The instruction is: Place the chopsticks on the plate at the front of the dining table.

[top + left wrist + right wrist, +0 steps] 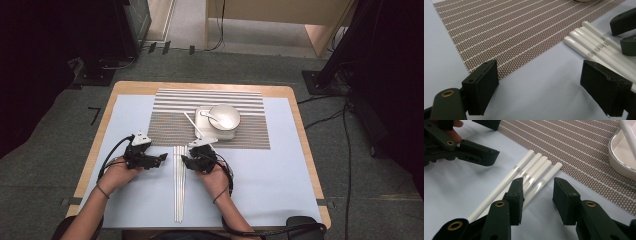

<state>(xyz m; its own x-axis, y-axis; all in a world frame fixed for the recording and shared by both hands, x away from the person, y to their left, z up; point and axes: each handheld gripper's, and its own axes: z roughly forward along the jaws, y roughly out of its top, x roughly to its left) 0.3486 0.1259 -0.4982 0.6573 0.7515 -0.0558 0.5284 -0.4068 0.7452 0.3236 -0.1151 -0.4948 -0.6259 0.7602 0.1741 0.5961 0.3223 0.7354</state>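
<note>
The white chopsticks (534, 173) lie side by side in a tight row on the pale blue sheet (280, 170), their tips just short of the near edge of the striped brown placemat (170, 127). In the high view they run straight back toward you, between your two hands.

Your right gripper (537, 200) sits low over them with its jaws partly open. One jaw rests among the sticks, the other stands on the bare sheet just past the outermost stick, so that stick lies in the gap. The pads do not press on anything yet; nothing is held.

Your left gripper (539, 82) hovers just beside the row with its jaws spread wide and only bare sheet between them. It holds nothing either.

You seem to be at the picking stage: singling out a stick from the row, probably to set it on the mat. The next move calls for care, since the sticks are thin, smooth and touching one another. Close your right jaws squarely on the outermost one alone, or it may roll and drag its neighbour along.

Farther back on the placemat stands a small white tray (202, 122) with a bowl (226, 117) on it, a spoon (210, 117) resting in the bowl, and one more stick (192, 123) leaning across the tray's edge.
</note>
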